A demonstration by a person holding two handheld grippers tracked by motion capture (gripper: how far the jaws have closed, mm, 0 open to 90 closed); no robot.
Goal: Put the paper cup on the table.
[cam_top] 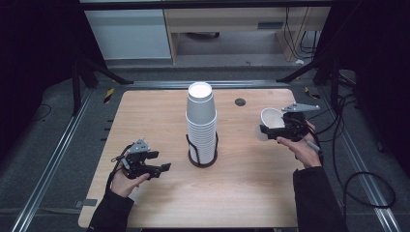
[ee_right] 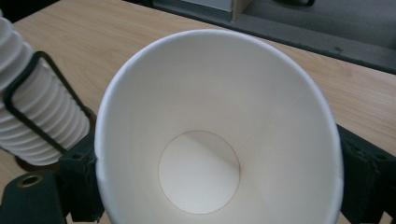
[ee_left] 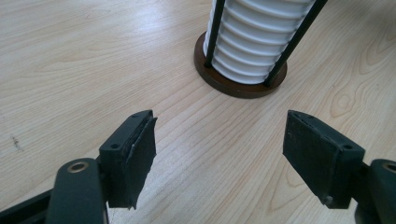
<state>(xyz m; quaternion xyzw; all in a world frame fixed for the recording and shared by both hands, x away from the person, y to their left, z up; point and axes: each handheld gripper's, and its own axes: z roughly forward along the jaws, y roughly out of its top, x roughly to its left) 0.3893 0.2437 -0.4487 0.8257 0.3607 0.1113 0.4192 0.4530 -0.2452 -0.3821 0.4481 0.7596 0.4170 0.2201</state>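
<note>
- Left gripper (cam_top: 166, 167) sits near-left on the wooden table (cam_top: 251, 193), held in person's left hand (cam_top: 126, 182), jaws pointing right twd the cup stack
- Its jaws stand wide apart w/ nothing btwn them; in left gripper view bare tabletop shows in the gap, both black pads (ee_left: 140, 154) clear of the wood grain
- Stack of white paper cups (cam_top: 201, 123) at table centre, upside down, nested, bottoms up; top cup's base faces the high cam
- Stack stands in a dark wire holder (cam_top: 202, 157) w/ round brown base; thin black uprights run up the lower cups. In left gripper view the base is just beyond the jaws, not touching
- Single white paper cup (cam_top: 271, 119) far-right of stack, well apart from it, lifted off the table & tipped on its side, mouth twd the person's side
- Right gripper (cam_top: 263, 130) clamped on that cup, one jaw each side of the wall near the rim; right gripper view looks straight into its empty inside
- Right hand (cam_top: 302, 147) holds that gripper, cable trailing off right edge
</note>
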